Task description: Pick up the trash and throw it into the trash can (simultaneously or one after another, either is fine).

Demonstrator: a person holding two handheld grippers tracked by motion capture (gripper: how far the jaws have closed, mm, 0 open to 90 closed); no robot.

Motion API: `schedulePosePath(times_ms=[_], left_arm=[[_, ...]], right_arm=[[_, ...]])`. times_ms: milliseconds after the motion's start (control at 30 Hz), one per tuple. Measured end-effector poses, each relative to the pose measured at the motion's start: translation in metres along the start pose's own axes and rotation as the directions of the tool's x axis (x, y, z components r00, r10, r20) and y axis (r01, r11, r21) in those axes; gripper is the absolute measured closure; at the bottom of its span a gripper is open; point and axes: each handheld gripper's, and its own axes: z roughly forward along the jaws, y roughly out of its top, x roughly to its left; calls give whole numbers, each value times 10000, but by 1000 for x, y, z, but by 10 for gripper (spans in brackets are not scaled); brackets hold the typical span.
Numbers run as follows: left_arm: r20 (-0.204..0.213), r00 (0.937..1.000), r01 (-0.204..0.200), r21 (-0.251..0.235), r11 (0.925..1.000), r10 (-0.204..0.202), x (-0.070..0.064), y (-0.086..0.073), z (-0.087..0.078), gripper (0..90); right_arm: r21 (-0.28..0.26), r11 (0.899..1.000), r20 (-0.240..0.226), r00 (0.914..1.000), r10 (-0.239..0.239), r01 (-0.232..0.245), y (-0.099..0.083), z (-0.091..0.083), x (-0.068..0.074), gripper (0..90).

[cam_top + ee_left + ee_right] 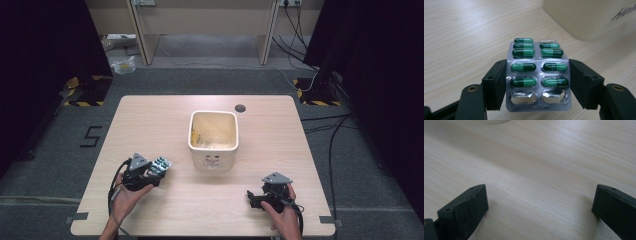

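Blister pack (538, 75) of green capsules, silver foil, two columns; the two pockets nearest the camera are crushed and empty, one at the far right corner likewise. It sits lengthwise between the jaws of the left gripper (537, 83), which pinch it by its two long edges, the far half projecting beyond the jaw tips. In the high view the pack (161, 164) is held at the front left of the desk (150, 120), just left of the container and clear of it. Cream square container (213, 136), open-topped, stands near the middle of the desk, dark lettering on its near wall. Right gripper (256, 198), held in a hand at the front right, jaws spread wide with bare wood between them, well apart from the container. Desk: pale wood grain, a round cable hole (240, 108) near the far edge. Surround: grey carpet, trailing cables, yellow-and-black hazard tape at both sides, wooden furniture beyond.
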Motion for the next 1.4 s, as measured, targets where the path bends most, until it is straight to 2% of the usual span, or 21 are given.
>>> schedulePosePath(times_ms=[333,567,800,1400], left_arm=[[275,9995,158,-416,9990,-147,6,18,-10,341],[280,9995,128,-570,9983,-112,9,29,-18,341],[295,9996,9,-589,9983,9,13,38,-24,341],[607,9979,-178,-1051,9943,243,17,75,-49,341]], right_arm=[[-10,10000,6,10000,3,-3,0,0,0,5],[-10,10000,5,10000,2,-2,0,0,0,5],[-16,10000,6,10000,-11,11,0,0,0,5],[-1,10000,3,10000,-3,3,0,0,0,5]])
